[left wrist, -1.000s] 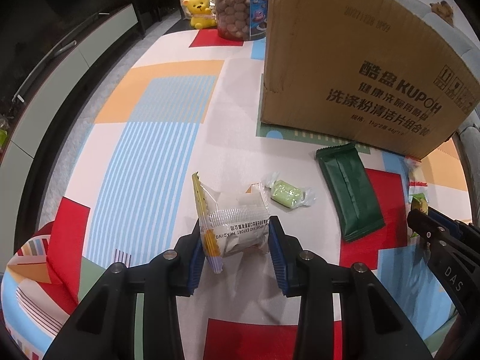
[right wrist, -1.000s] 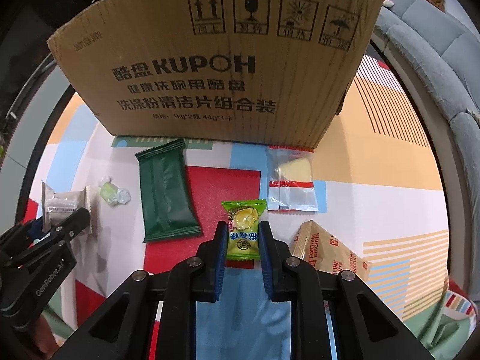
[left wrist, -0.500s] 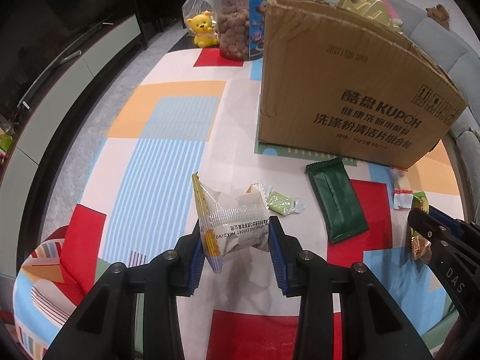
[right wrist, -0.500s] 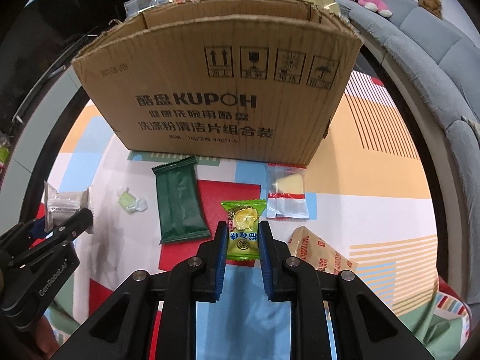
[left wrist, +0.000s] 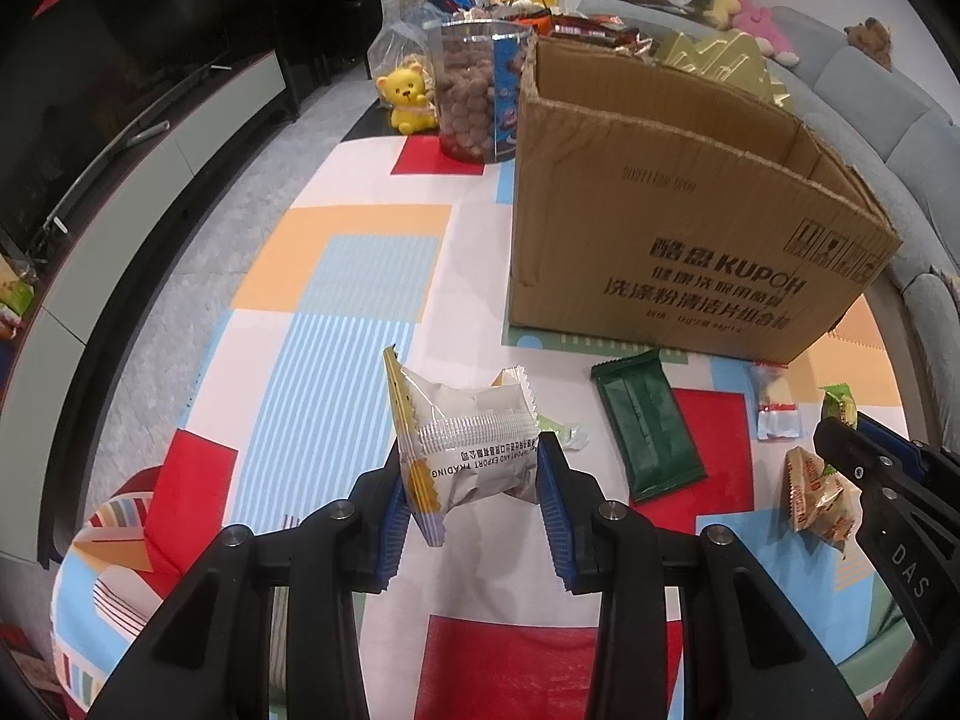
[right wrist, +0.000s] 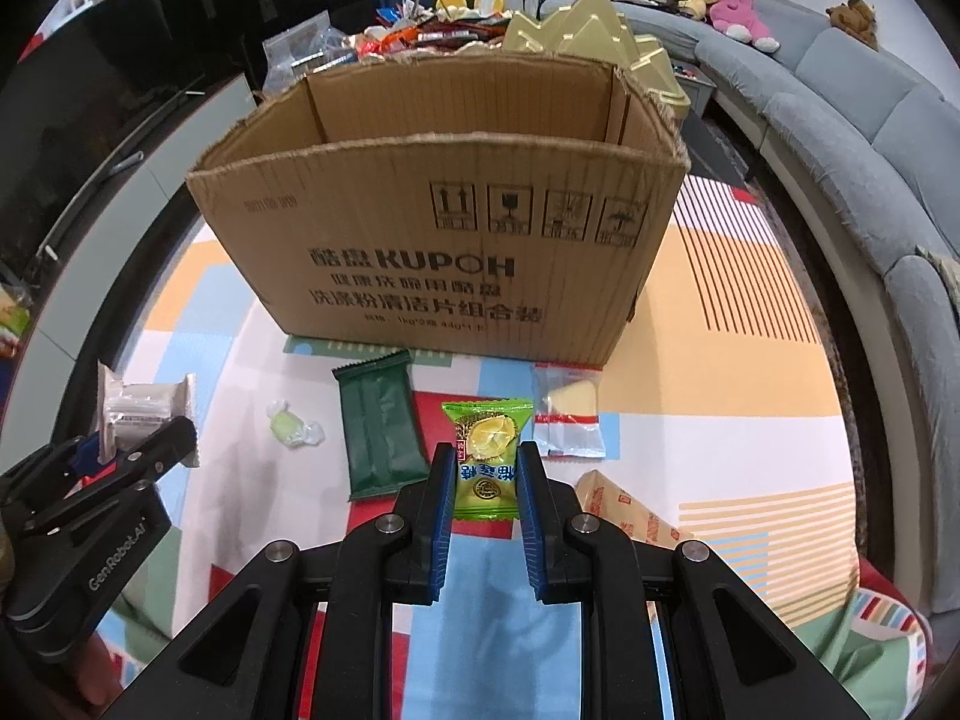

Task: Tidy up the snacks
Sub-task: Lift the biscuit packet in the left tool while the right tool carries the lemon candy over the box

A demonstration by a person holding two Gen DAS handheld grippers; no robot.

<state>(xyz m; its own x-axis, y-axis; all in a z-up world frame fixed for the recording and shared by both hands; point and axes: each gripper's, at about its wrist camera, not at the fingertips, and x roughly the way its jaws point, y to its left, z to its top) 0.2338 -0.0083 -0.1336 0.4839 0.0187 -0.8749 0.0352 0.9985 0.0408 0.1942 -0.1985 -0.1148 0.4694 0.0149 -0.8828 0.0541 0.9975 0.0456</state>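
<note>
1. While both tools are hanging above the patterned mat [right wrist: 750, 432], the left gripper [left wrist: 474, 480] is pinching a white-and-yellow wrapped pastry [left wrist: 462, 450] between its blue pads, clear of the mat.
2. Lying loose to the right of it are a small green candy [right wrist: 291, 426] and a dark green bar [right wrist: 378, 426], both resting on the mat just in front of the cardboard box [right wrist: 444, 252].
3. Further right, the right gripper [right wrist: 485, 480] is clamping a green durian candy [right wrist: 486, 456], held off the mat.
4. Beside that candy, a clear red-trimmed packet [right wrist: 567, 420] is lying near the box's front wall, and a tan printed packet [right wrist: 624, 516] is lying close to the right tool.
5. Judging by the layout, the task is sitting partway: two snacks are lifted but not yet in the box, and four are waiting on the mat.
6. The box's floor is hidden, so its contents cannot be told.
</note>
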